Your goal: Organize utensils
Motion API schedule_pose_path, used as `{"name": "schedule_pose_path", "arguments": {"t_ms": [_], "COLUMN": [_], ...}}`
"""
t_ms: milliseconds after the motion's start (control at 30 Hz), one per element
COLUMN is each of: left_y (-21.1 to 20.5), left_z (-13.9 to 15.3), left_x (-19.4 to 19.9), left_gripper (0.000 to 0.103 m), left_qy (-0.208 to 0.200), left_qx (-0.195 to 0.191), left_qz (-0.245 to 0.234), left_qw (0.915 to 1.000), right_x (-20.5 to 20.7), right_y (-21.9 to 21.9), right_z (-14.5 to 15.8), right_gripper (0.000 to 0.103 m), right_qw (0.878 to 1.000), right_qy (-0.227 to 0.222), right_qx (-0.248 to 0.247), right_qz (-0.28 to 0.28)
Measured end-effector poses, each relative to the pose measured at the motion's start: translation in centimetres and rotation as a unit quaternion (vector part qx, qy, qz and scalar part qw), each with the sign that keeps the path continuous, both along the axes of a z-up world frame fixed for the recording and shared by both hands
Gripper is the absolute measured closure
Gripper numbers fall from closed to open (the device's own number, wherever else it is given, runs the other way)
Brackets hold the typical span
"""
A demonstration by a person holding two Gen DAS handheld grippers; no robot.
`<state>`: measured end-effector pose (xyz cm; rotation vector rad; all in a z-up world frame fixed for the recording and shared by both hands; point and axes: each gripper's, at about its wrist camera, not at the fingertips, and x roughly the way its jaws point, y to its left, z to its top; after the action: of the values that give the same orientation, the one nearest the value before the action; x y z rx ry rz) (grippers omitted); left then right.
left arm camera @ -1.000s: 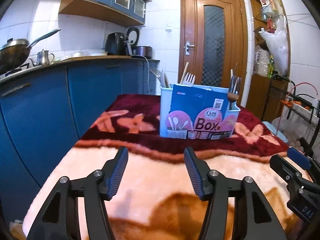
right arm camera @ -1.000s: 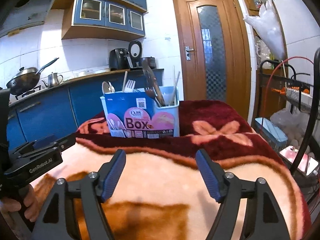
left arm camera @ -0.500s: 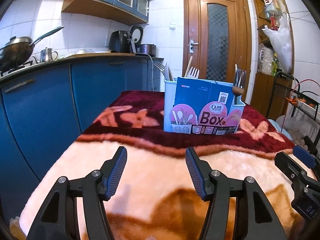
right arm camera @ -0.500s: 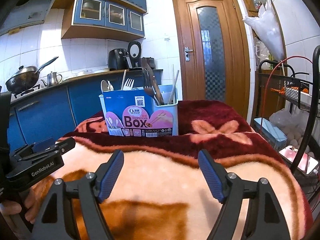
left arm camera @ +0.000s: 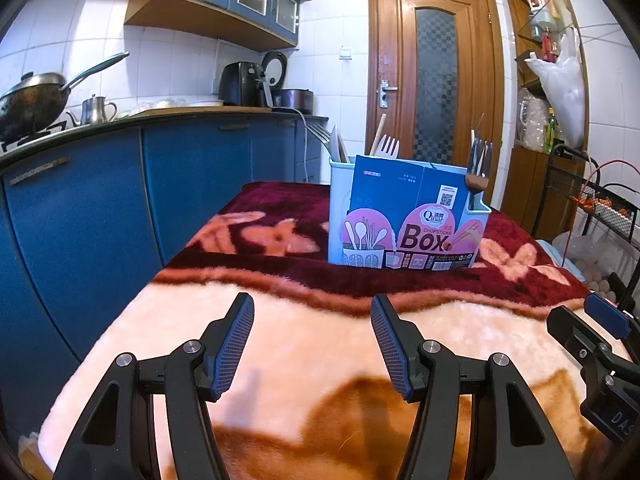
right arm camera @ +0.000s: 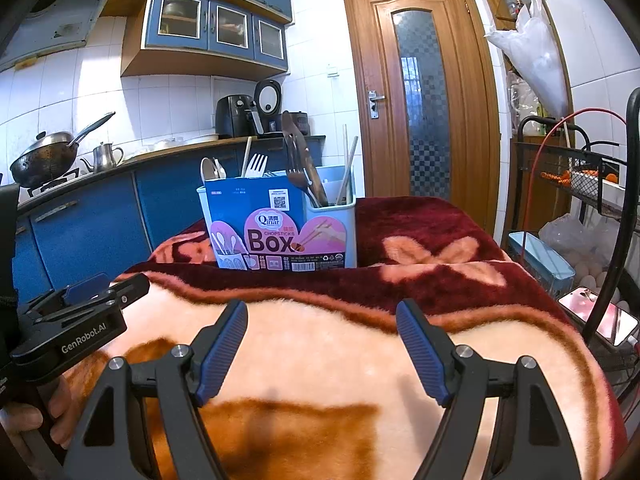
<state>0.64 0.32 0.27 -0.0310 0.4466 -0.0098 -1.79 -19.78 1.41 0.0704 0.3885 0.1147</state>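
A pale blue utensil holder [left arm camera: 404,216] [right arm camera: 280,224] with a "Chopsticks Box" sleeve stands on the dark red far part of the blanket. Forks [left arm camera: 388,146], spoons [right arm camera: 209,169], a dark spatula [right arm camera: 302,162] and chopsticks [right arm camera: 347,174] stick up out of its compartments. My left gripper [left arm camera: 312,316] hovers open over the peach near part of the blanket, well short of the holder, with nothing between its fingers. My right gripper [right arm camera: 320,320] is likewise open and empty, beside the left one. A hand [right arm camera: 24,420] holds the left gripper's body at the lower left of the right wrist view.
The table is covered by a plush peach and maroon blanket [left arm camera: 320,344]. Blue kitchen cabinets [left arm camera: 100,208] run along the left, with a wok [left arm camera: 36,100] and kettle on top. A wooden door [left arm camera: 434,84] is behind. A black wire rack [right arm camera: 572,176] and egg tray stand at the right.
Both views have shifted slightly, so the holder sits a little differently in the frame. Both grippers stay open and empty over the blanket.
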Motion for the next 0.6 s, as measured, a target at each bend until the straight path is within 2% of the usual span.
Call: {"name": "schedule_pose_path", "arguments": {"t_ms": [600], "left_y": [-0.14], "left_z": [0.24], "left_x": [-0.33], "left_gripper": [0.041], "left_qy": [-0.004], "left_qx": [0.002], "left_qz": [-0.003], "left_qw": [1.0], "right_x": [-0.05], "right_y": [0.01], "right_z": [-0.03], "right_gripper": [0.024], "right_qw": [1.0], "right_qy": [0.0], "right_qx": [-0.001], "right_qz": [0.0]}}
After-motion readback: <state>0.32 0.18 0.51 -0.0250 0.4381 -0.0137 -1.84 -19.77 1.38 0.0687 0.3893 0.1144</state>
